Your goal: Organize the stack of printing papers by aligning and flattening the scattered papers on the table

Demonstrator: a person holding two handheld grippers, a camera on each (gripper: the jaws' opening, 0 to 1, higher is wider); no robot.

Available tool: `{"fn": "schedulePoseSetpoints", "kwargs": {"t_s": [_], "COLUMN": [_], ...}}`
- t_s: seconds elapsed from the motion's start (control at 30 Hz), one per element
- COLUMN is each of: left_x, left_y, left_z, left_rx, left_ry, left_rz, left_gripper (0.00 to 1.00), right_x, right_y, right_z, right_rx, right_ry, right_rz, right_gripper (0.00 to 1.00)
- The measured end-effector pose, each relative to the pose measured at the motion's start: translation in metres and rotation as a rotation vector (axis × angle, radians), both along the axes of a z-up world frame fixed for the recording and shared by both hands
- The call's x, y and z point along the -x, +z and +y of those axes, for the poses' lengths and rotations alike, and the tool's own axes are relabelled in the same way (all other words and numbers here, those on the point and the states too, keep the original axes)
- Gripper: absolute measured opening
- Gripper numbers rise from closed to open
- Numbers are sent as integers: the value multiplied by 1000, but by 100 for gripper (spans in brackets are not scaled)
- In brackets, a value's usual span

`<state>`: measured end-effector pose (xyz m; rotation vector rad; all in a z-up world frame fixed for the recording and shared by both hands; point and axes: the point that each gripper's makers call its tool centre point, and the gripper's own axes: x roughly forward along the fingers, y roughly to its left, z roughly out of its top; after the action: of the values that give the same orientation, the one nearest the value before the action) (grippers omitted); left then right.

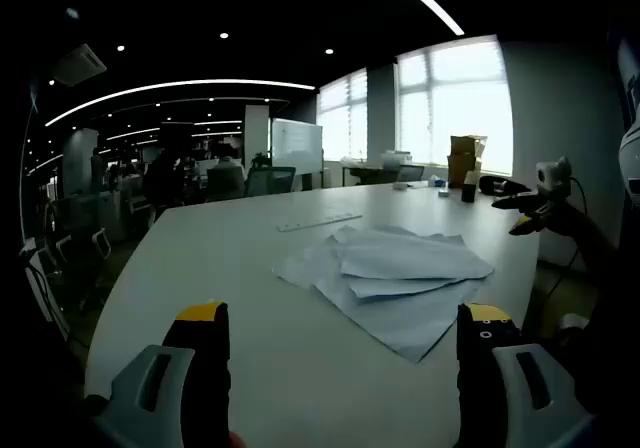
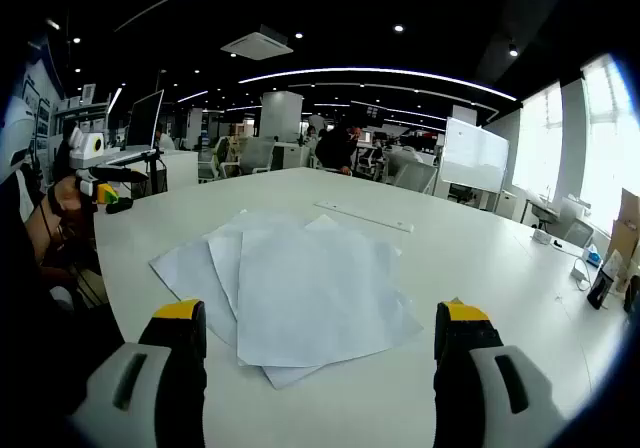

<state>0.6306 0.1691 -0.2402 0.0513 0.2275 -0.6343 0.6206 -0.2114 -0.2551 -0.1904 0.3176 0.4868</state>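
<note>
Left gripper view: your left gripper (image 1: 340,333) sits low at the bottom of the frame, its yellow-tipped jaws spread wide apart with nothing between them. Just above and right of centre, the papers (image 1: 395,273) lie on the white table (image 1: 200,268) in a loose, fanned heap, sheets skewed across one another with corners sticking out at different angles. A long ruler (image 1: 318,222) lies flat beyond them, apart from the heap. At the right edge, your right gripper (image 1: 540,203) hovers above the table's far side. A cardboard box (image 1: 466,158) stands by the bright windows at upper right, with a dark cup (image 1: 468,192) just beside it. A whiteboard (image 1: 297,146) stands at upper centre.

Right gripper view: your right gripper (image 2: 320,333) also shows jaws wide apart and empty, low in the frame. The papers (image 2: 300,288) lie at centre, directly above the jaws, overlapping and misaligned. The ruler (image 2: 365,217) lies past them toward upper centre. The left gripper (image 2: 105,183) appears at the left edge, off the table. People sit at desks in the dim office at the top.
</note>
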Motion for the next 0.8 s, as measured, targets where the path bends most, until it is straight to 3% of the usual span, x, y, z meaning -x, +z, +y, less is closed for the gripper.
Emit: {"fn": "schedulePoseSetpoints", "kwargs": {"t_s": [0.8], "left_x": [2], "left_y": [2], "left_z": [0], "left_rx": [1], "left_ry": [-2], "left_rz": [-4], "left_gripper": [97], "right_x": [0], "right_y": [0], "right_z": [2], "right_rx": [3], "right_ry": [3], "right_rz": [2], "right_gripper": [90]}}
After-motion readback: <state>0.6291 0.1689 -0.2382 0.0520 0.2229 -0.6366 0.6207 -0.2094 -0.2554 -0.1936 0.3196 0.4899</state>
